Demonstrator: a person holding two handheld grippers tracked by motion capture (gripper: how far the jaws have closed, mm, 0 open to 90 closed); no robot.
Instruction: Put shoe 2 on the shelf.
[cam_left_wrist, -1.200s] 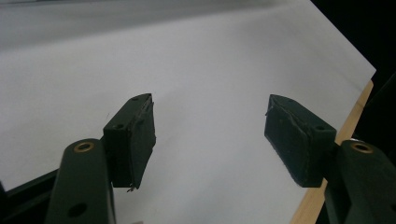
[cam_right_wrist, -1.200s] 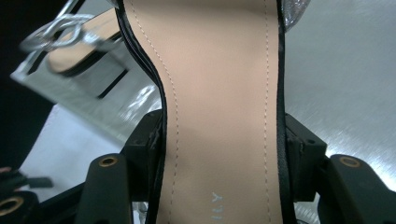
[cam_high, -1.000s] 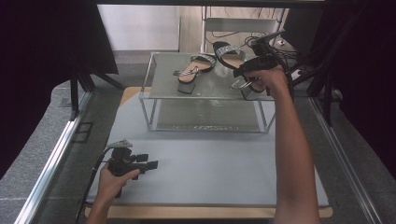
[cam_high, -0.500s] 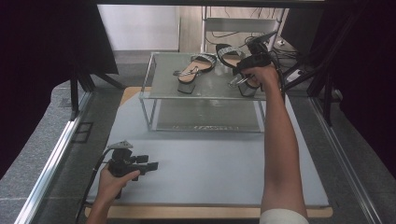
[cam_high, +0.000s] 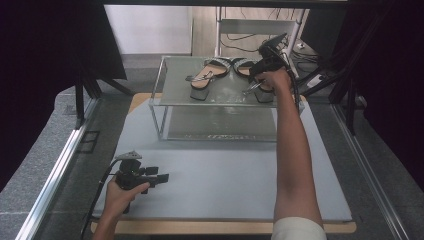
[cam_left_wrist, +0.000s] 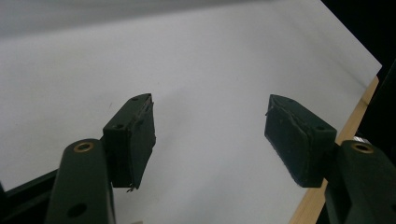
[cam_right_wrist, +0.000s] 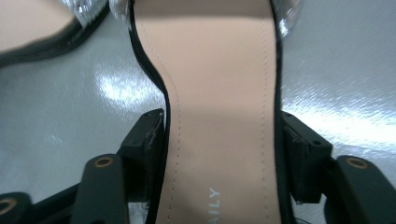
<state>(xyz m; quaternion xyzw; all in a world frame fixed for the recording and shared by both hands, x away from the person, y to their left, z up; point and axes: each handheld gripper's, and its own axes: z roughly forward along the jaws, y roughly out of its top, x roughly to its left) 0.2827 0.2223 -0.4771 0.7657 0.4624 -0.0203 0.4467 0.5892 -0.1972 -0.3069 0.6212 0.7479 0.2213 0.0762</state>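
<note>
Grey mat, nearest us: we see the pale grey mat (cam_high: 225, 175) spread over a wooden board (cam_high: 225, 227), bare apart from one hand.
Left gripper: the left gripper (cam_high: 162, 177) rests low on the mat's near left. In the left gripper view (cam_left_wrist: 210, 140) its jaws stand wide apart with nothing but mat (cam_left_wrist: 187, 70) between them.
Glass shelf, farther off: a metal-framed shelf with a frosted glass top (cam_high: 225, 97) stands across the far half of the mat.
Task sandal: the black block-heeled sandal with a beige insole (cam_high: 263, 95) lies on the shelf top at its right end, heel toward us.
Right gripper: the right gripper (cam_high: 257, 86) reaches over that heel end. Its jaws have just been opening and straddle the insole (cam_right_wrist: 219, 93), a pad close beside each black edge. We judge the grip loosened.
Axis: the sandal's length runs straight away from the right gripper (cam_right_wrist: 222, 154), so the jaws cross its width.
Nearer hand: the right one, at the sandal; the left is well apart.
Other sandal: its matching mate (cam_high: 207, 77) lies just to the left on the same top.
</note>
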